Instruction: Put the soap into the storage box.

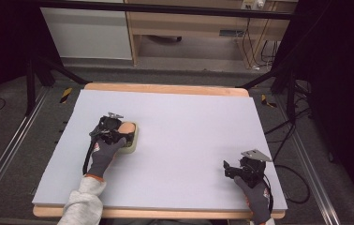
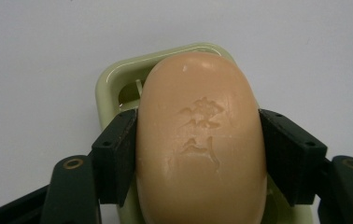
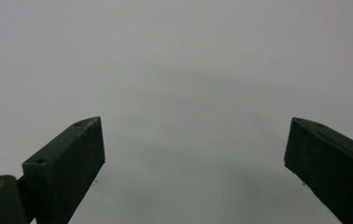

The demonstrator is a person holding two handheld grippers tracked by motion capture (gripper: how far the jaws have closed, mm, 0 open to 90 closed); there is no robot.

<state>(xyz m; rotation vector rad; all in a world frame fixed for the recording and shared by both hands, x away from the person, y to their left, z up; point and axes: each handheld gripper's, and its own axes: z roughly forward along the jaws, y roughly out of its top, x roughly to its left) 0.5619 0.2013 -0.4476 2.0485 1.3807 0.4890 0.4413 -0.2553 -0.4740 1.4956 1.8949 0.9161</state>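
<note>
The soap (image 2: 201, 144) is a smooth, peach-coloured oval bar with characters stamped into its top face. It lies lengthwise over a pale green soap dish (image 2: 114, 81) with rounded corners, left of centre on the tabletop in the high view.

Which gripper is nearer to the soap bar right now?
Left. The left gripper has its jaws against the soap bar; the right gripper sits open, far across the table.

The left gripper (image 2: 198, 158) clamps a peach soap (image 2: 200, 140) on both long sides, over a pale green dish (image 2: 111, 84) whose far rim shows on the grey table (image 2: 39, 60)
</note>
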